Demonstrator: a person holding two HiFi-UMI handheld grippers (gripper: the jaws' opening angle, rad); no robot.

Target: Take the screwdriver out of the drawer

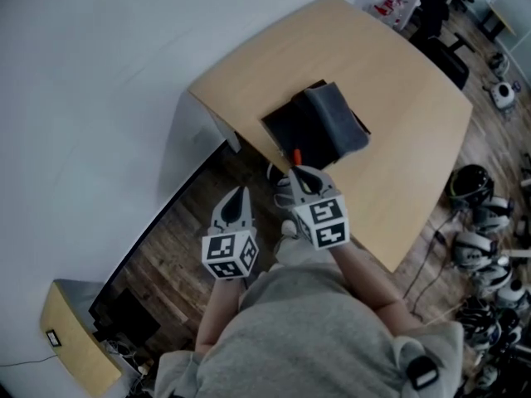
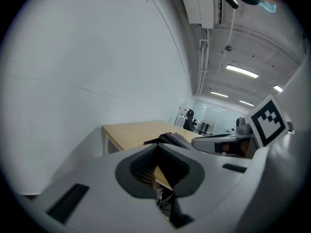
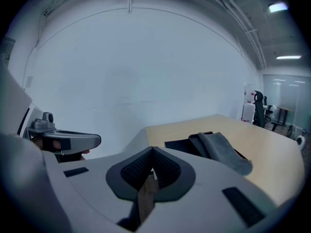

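My left claw [image 1: 240, 192] and right claw [image 1: 298, 172] are pressed together, empty; the right is nearer the orange bit [image 1: 296, 155], perhaps the screwdriver.

Table: pale wooden table with rounded corners [image 1: 415, 114], set against the wall.
Wall: plain white wall [image 1: 99, 81].
Cloth: dark grey folded cloth [image 1: 336, 118], lying mid-table.
Floor: dark wood-plank floor [image 1: 178, 247].
Clutter: rounded black-and-white gear [image 1: 477, 247], heaped on the floor right of the table.

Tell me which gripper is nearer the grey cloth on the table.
Right. The right gripper is at the near edge of the table, just short of the grey cloth; the left gripper hangs off it, over the wood floor.
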